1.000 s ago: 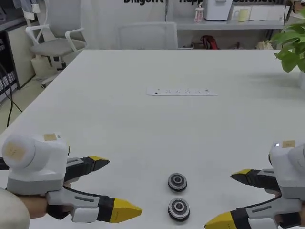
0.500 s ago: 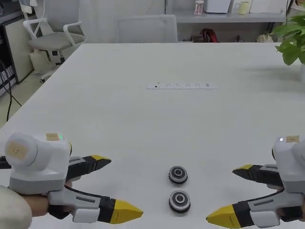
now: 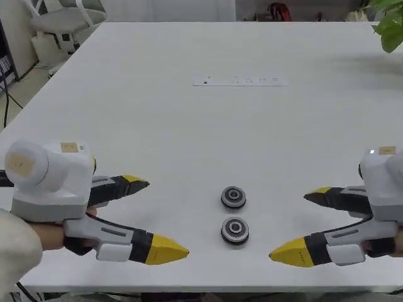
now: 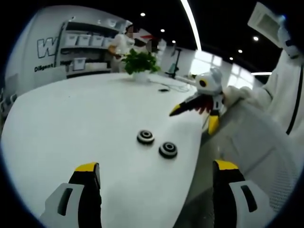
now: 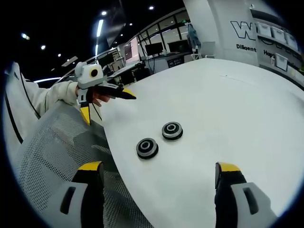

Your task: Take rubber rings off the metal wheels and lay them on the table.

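Large white rectangular table (image 3: 189, 126). Flat white power strip (image 3: 240, 81), lying mid-table. Green leafy potted plant (image 3: 391, 25), far right edge. White swivel office chair (image 3: 60, 16), beyond far left corner.

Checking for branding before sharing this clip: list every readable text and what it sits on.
"W": large, cut off, on the wall.
"Diligent": smaller, under it, same wall.
Power strip markings: too small to read.
Tan stickers on left gripper and right gripper: unreadable.
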The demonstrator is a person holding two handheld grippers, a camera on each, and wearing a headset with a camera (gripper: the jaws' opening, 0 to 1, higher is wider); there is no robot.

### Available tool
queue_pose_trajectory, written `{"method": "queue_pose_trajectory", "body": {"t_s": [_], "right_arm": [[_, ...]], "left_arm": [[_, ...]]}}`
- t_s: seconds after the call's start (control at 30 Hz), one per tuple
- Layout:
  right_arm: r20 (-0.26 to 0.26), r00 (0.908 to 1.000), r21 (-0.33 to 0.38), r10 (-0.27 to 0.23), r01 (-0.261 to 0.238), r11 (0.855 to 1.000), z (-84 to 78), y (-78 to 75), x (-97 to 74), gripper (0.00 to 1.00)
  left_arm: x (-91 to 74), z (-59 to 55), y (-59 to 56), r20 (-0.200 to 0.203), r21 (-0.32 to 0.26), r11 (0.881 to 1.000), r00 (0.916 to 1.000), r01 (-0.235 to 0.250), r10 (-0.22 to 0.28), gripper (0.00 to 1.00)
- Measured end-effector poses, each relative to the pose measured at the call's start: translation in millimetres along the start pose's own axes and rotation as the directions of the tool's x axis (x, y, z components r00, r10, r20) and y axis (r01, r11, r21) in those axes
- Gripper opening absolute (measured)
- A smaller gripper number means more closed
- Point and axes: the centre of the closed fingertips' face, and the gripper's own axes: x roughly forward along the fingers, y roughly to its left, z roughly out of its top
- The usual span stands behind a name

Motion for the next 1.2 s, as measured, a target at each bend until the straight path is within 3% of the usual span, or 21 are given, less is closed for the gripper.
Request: {"method": "queue_pose_trajectory", "body": {"t_s": [0.23,0.7,0.93,1.2], "right_arm": [[0.005,1.0,-0.003,-0.001,0.001,1.0,1.2,2.1,-0.6,0.94],[0.019,0.9998,-0.005,-0.004,0.004,1.0,1.8,1.1,-2.6,0.93],[0.003,1.0,-0.007,-0.003,0.003,1.0,-5.1,-0.4,-2.4,0.93],[0.01,0.9999,-0.032,0.007,-0.006,0.999,-0.6,1.8,-2.6,0.9]], "left_arm": [[-0.1,0.4,-2.6,0.002,0.004,1.0,1.0,0.002,-0.002,1.0],[-5.4,15.6,-0.9,0.077,-0.009,1.0,0.997,-0.011,0.012,1.0],[-3.2,12.3,-2.6,0.055,0.008,1.0,0.9985,-0.005,0.004,1.0],[-1.6,10.5,-4.2,0.043,0.023,1.0,0.9989,0.015,-0.016,1.0]]}}
